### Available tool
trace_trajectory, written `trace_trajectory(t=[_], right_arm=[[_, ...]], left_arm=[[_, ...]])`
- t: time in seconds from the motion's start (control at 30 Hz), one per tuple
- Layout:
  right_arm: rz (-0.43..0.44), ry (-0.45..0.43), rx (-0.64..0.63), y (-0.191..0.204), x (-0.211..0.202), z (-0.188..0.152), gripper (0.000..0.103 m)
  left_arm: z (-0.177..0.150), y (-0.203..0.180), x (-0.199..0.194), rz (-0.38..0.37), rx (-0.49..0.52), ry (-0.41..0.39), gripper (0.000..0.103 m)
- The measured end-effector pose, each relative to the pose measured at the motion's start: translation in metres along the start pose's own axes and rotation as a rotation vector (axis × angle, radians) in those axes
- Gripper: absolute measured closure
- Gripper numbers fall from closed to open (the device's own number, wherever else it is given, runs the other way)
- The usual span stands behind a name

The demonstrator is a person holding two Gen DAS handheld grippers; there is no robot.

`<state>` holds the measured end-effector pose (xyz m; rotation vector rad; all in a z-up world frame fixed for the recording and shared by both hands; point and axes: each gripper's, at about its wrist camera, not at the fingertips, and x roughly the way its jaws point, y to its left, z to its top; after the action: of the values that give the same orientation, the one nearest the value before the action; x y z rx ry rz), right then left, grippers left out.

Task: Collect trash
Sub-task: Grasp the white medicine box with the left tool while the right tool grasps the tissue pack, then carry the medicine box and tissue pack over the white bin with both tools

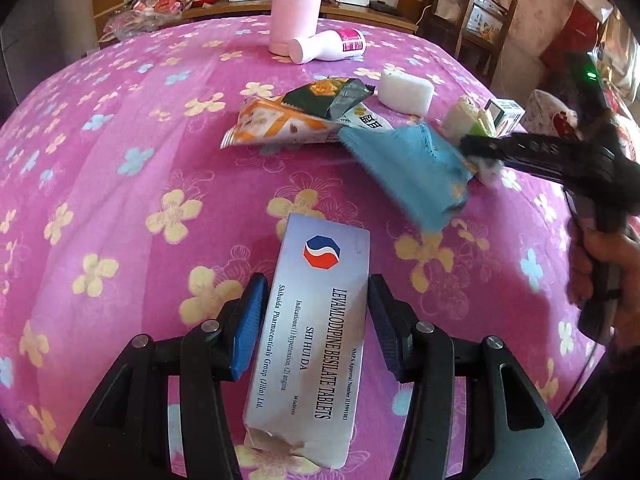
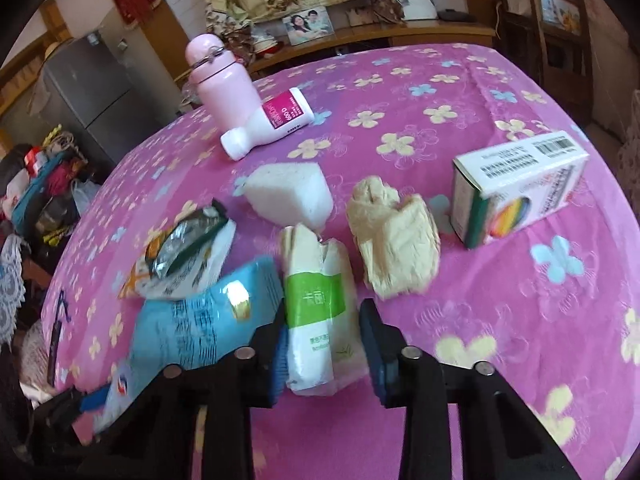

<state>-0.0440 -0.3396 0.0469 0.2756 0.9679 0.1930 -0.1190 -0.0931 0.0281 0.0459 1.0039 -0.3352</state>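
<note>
In the left wrist view, my left gripper (image 1: 316, 304) is open around a silver tablet box (image 1: 316, 340) that lies on the pink flowered tablecloth (image 1: 120, 200); small gaps show on both sides. My right gripper (image 2: 322, 336) is open around a white and green tissue pack (image 2: 316, 312). A blue wrapper (image 2: 192, 328) lies just left of it and also shows in the left wrist view (image 1: 412, 168). Orange and green snack wrappers (image 1: 288, 120) lie beyond. A crumpled beige paper (image 2: 392, 244) sits right of the tissue pack.
A pink flask (image 2: 220, 88) and a tipped white bottle (image 2: 268, 124) stand at the far side. A white sponge block (image 2: 292, 196) and a white carton with a rainbow print (image 2: 516, 188) lie on the table. Chairs and cluttered shelves stand behind.
</note>
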Motion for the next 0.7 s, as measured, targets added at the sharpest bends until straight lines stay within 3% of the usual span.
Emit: trace_trajectory(t=[0.1,0.4,0.7], right_arm=[[0.008,-0.015,-0.02,-0.001,-0.021,-0.016,0.074],[0.009,-0.072,-0.028,-0.013,-0.091,-0.066,0.075],[-0.011,-0.099,-0.004,-0.023,-0.124,-0.091,0.075]], left_arm=[[-0.001,-0.003,0.0,0.008,0.005,0.001,0.054],[-0.015,-0.023,-0.02,-0.067,-0.009,-0.002,0.055],[-0.012,-0.061,-0.039,-0.08,0.046,-0.048,0.055]])
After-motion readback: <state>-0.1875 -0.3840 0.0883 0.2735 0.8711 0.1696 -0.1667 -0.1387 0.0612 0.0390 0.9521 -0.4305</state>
